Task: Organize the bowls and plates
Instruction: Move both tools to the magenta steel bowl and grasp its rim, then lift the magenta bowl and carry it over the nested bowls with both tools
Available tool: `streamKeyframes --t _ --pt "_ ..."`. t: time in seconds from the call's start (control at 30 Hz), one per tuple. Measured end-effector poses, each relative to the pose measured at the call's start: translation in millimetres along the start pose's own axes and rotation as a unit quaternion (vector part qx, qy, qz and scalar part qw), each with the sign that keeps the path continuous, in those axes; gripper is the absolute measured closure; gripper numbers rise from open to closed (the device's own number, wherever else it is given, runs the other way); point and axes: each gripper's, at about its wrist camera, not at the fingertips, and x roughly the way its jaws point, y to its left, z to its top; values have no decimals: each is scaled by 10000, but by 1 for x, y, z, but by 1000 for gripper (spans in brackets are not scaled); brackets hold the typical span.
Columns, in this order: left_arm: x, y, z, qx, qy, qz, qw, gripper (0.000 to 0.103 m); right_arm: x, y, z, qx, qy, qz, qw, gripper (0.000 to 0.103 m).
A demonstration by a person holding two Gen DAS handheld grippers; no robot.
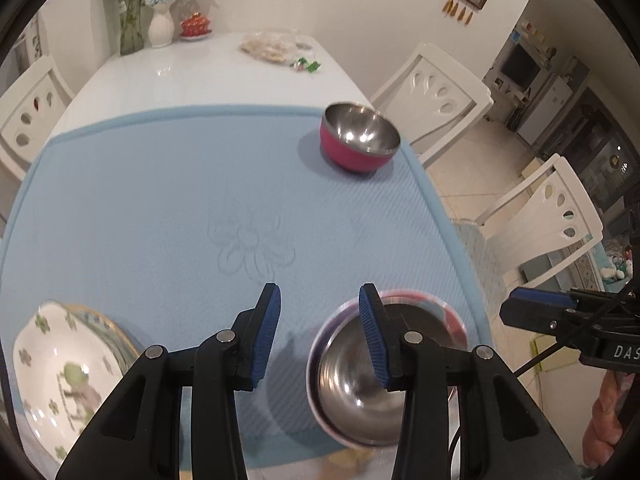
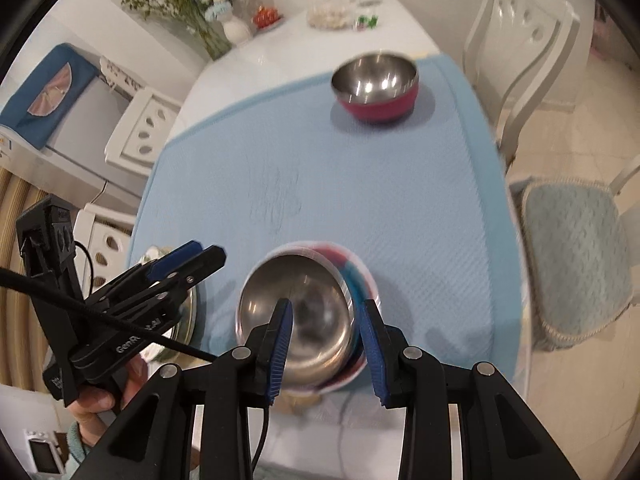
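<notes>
While our left gripper (image 1: 320, 328) hangs with jaws apart and empty over the blue mat (image 1: 180, 200), our right gripper (image 2: 326, 344) stands parted around the rim of the near steel bowl (image 2: 296, 320), pads not pressing. That bowl sits nested in a white one (image 2: 362, 276). Near left: flowered plates (image 1: 60, 368). Far right: red bowl (image 1: 358, 138), well apart.

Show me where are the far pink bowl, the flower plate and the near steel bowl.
far pink bowl (image 1: 352, 156): left wrist view, pink outer wall.
flower plate (image 1: 44, 356): left wrist view, white inner surface.
near steel bowl (image 2: 316, 320): right wrist view, shiny inside.
</notes>
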Motion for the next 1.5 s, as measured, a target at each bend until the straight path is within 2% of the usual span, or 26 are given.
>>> streamKeyframes --t 0.13,0.3,0.37,0.43,0.5,0.6,0.83,1.1,1.27,1.37,1.43,1.5 --pt "6 2 21 -60 -29 -136 9999 65 -3 -4 20 40 -225 -98 9997 55" --pt "19 7 55 -298 -92 -365 9988 63 1 -12 54 151 -480 -171 9986 54" --pt "26 9 69 -424 -118 -452 9980 54 5 -16 67 221 -539 -146 9982 53" --pt "36 12 83 -544 -229 -501 9970 27 12 -22 81 307 -597 -134 9977 53" --pt "45 14 95 -512 -322 -580 9965 26 19 -28 94 374 -681 -118 9969 53" --pt "76 18 117 -568 -175 -628 9963 26 40 -44 116 558 -895 -76 9944 53" --pt "143 30 151 -953 186 -1038 9898 29 91 -81 155 1217 -732 -67 9898 53" --pt "208 29 166 -1074 682 -1158 9851 52 139 -103 179 1519 -488 -99 9871 53" --pt "225 26 170 -1004 768 -1198 9847 63 157 -106 187 1535 -378 -104 9874 53" --pt "235 23 169 -926 865 -1117 9856 75 167 -108 190 1564 -299 -77 9872 53" --pt "241 23 169 -894 937 -1113 9853 87 171 -109 192 1556 -279 -96 9874 53" --pt "243 22 168 -875 937 -1135 9852 89 174 -111 193 1525 -262 -124 9879 53"
